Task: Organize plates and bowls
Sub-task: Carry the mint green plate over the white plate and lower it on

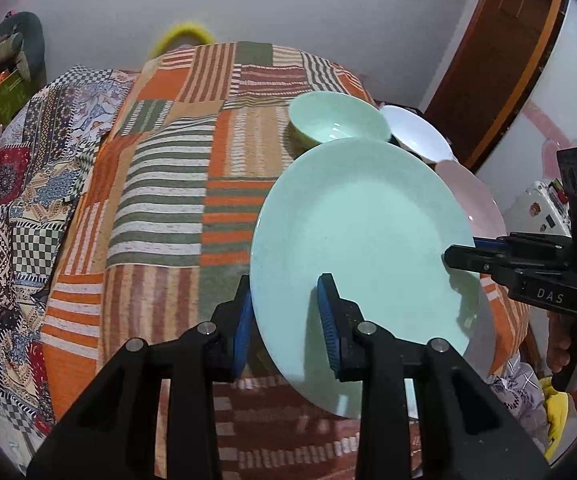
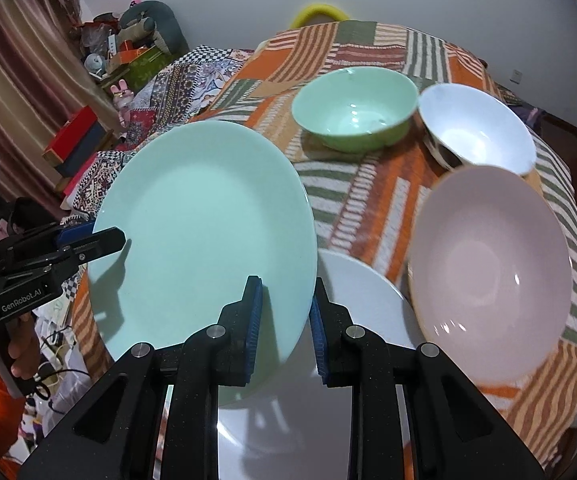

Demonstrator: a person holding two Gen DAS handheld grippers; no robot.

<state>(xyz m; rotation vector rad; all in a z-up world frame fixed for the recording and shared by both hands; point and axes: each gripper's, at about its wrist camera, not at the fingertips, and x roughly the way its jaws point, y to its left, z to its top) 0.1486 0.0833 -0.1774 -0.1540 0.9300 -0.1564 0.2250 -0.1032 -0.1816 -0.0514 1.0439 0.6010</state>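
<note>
A mint green plate (image 1: 362, 248) is held up above the striped tablecloth, tilted. My left gripper (image 1: 286, 312) has its jaws on either side of the plate's near rim, gripping it. My right gripper (image 2: 286, 312) also straddles the plate's rim (image 2: 208, 240), one pad over it and one under. A white plate (image 2: 352, 300) lies beneath. A pink bowl (image 2: 492, 272), a green bowl (image 2: 354, 110) and a white bowl (image 2: 478, 128) stand on the cloth beyond. In the left wrist view the right gripper (image 1: 468, 256) reaches the plate's right rim.
The table has a striped orange, green and white cloth (image 1: 176, 200). A patterned blanket (image 1: 16, 208) lies to the left. Clutter and boxes (image 2: 128, 56) stand by the curtain. A wooden door (image 1: 500, 60) is at the far right.
</note>
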